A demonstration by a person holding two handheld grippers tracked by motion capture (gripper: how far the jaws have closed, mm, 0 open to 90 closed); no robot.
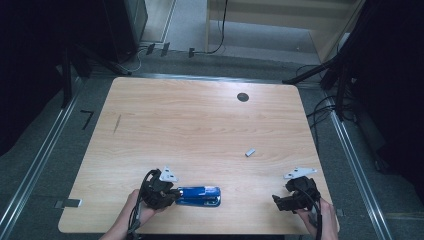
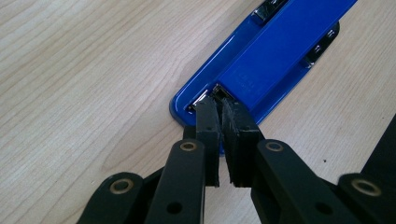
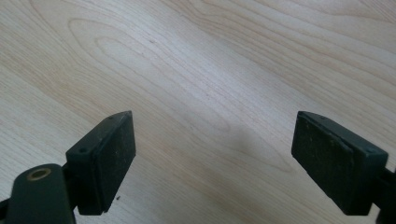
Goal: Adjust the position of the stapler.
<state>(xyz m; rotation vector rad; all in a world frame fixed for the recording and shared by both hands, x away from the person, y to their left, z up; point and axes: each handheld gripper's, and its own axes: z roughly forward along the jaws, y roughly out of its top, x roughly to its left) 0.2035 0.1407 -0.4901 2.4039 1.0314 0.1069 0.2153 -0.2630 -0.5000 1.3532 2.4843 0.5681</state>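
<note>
Left gripper [image 2: 219,109] first: its jaws are pressed almost together, tips right at the near end of the blue stapler [image 2: 275,51], seemingly nipping the metal at its hinge end, though whether anything is truly pinched I cannot tell. The stapler runs straight ahead from those tips, long axis in line with the jaws, lying flat on the wooden table [image 1: 200,120]. The near table edge sits close behind the hand, so open room lies forward. Off to the side, well apart, the right gripper [image 1: 280,200] hovers with jaws spread wide over bare wood. Farther out, beyond it, lies a small grey piece [image 1: 250,152].
</note>
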